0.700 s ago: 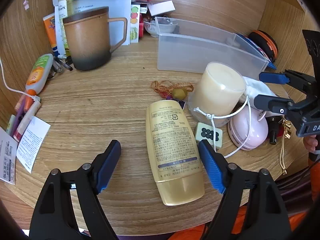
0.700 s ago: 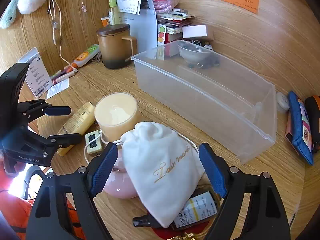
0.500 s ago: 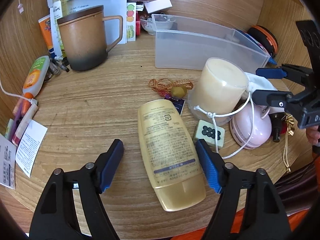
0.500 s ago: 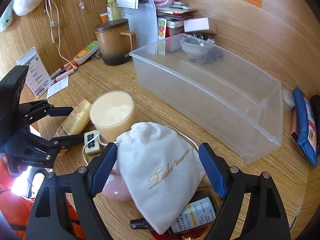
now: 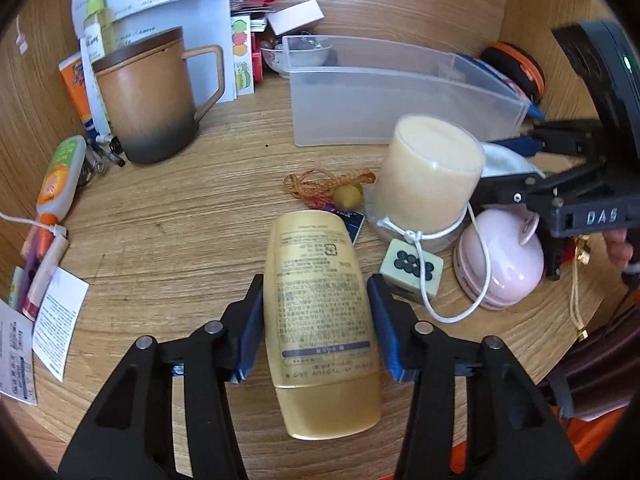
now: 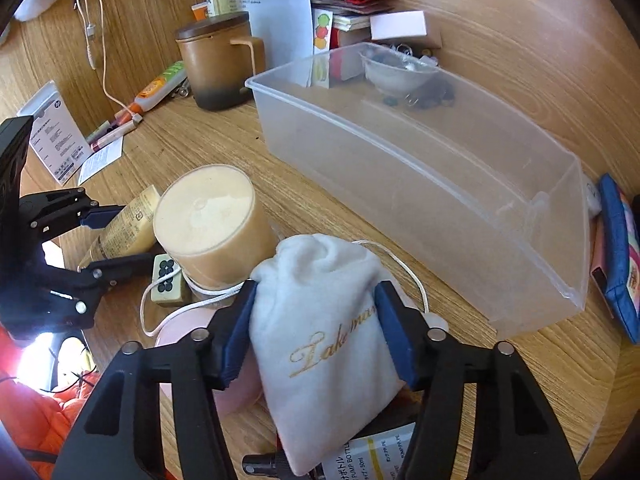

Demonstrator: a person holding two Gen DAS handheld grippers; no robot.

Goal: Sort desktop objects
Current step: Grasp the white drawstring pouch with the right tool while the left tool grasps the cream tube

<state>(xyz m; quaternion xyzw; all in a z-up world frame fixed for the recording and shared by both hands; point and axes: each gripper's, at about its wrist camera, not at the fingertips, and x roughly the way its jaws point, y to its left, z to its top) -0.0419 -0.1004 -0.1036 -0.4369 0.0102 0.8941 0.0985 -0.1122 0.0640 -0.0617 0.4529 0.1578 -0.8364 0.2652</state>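
Gold tube (image 5: pixel 322 308) flat on desk; white drawstring pouch (image 6: pixel 324 332) beside candle (image 6: pixel 212 226).

Wooden desk (image 5: pixel 168 216), wood-panelled wall (image 6: pixel 500 32), bright daylight

A brown mug (image 5: pixel 148 108) with a dark lid stands upright at the back of the wooden desk (image 5: pixel 160 220), and white papers (image 5: pixel 168 12) lean just behind it. Left of the mug lies an orange and green tube (image 5: pixel 60 180), and nearer the desk edge a folded leaflet (image 5: pixel 60 320). A white cable (image 6: pixel 106 60) hangs on the wooden wall. A small bowl (image 6: pixel 396 72) sits near the back wall, and a blue pouch (image 6: pixel 618 256) lies far right.
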